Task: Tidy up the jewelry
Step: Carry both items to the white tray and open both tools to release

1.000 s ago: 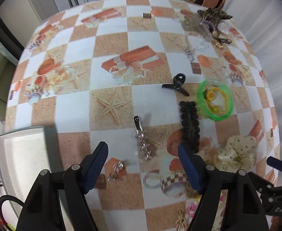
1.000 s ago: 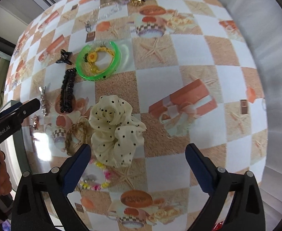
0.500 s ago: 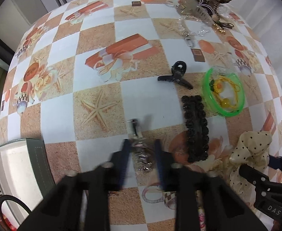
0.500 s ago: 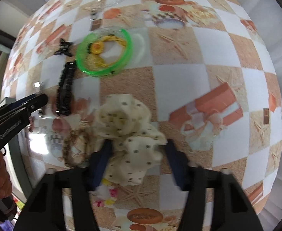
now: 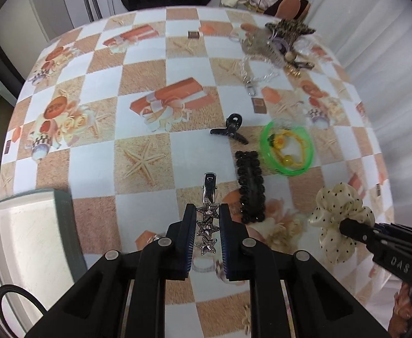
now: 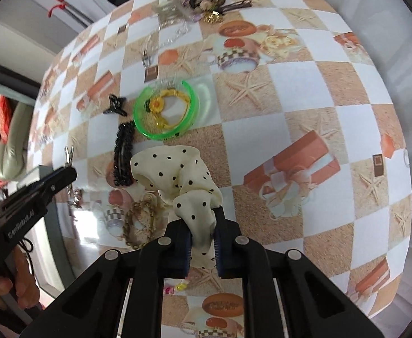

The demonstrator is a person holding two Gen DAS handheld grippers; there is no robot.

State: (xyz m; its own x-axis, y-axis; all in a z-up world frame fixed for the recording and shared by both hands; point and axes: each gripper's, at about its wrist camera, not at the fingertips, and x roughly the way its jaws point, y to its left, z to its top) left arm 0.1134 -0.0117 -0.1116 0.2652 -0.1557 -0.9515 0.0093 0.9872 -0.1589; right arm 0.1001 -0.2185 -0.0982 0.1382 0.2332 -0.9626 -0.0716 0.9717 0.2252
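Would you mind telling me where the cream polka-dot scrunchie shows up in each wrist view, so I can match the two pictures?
Left wrist view: the polka-dot scrunchie sits at lower right, pinched by the right gripper.
Right wrist view: the scrunchie fills the lower centre, bunched between that gripper's fingers.
Shared landmark: the green bangle, just beyond the scrunchie in both views.

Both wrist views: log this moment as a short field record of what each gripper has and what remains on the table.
left gripper: shut on star hair clip
right gripper: jaws closing, polka-dot scrunchie between them
tray: at table's left edge, nothing visible inside
remaining on tablecloth: black beaded clip, black claw clip, green bangle
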